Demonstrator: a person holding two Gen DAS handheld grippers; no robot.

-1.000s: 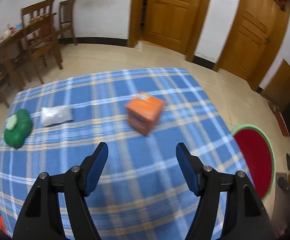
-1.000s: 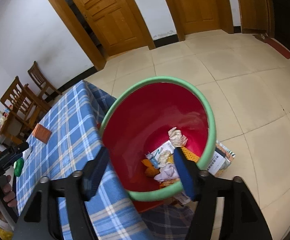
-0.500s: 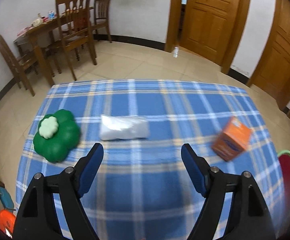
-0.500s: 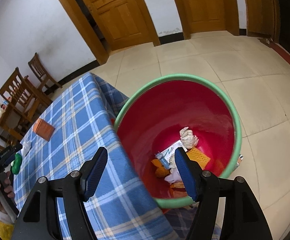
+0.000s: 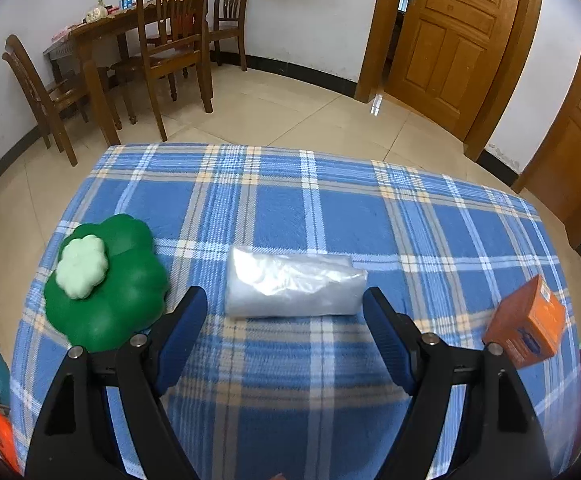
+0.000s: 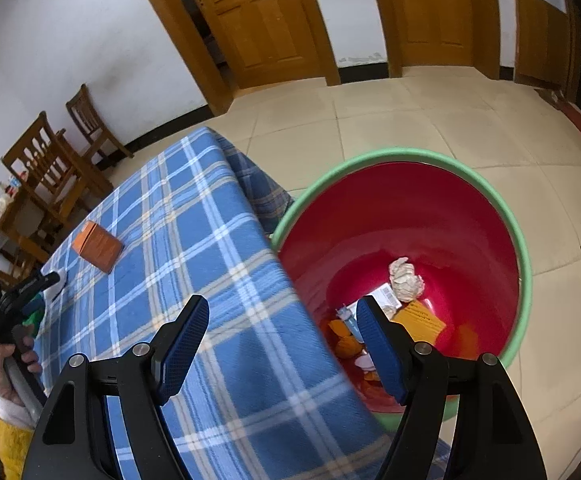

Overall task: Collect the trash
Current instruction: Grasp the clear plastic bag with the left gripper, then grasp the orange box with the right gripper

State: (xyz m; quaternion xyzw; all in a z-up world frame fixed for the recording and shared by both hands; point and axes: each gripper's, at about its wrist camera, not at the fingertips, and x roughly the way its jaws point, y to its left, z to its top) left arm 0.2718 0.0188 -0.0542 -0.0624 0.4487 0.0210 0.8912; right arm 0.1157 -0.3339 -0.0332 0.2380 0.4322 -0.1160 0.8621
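Note:
A clear plastic bag (image 5: 294, 286) lies flat on the blue plaid tablecloth (image 5: 330, 208). My left gripper (image 5: 284, 294) is open just in front of it, its tips on either side of the bag in the picture without touching it. An orange box (image 5: 526, 326) stands on the cloth to the right, also in the right wrist view (image 6: 98, 245). My right gripper (image 6: 282, 304) hangs over the table's edge beside the red bin's green rim (image 6: 522, 248). Its jaws are opening with nothing between them. Crumpled paper (image 6: 406, 280) and other scraps lie in the bin.
A green clover-shaped object (image 5: 106, 284) sits on the cloth left of the bag. A hand (image 6: 14, 360) holds the left gripper at the table's far side. Wooden chairs and a table (image 5: 162, 40) stand behind; wooden doors (image 5: 450, 40) line the wall.
The left view swung left and lower: the bag went from far left to between the fingers, and the box slid to the right edge. Left jaws widened. The right gripper shifted from over the bin toward the table.

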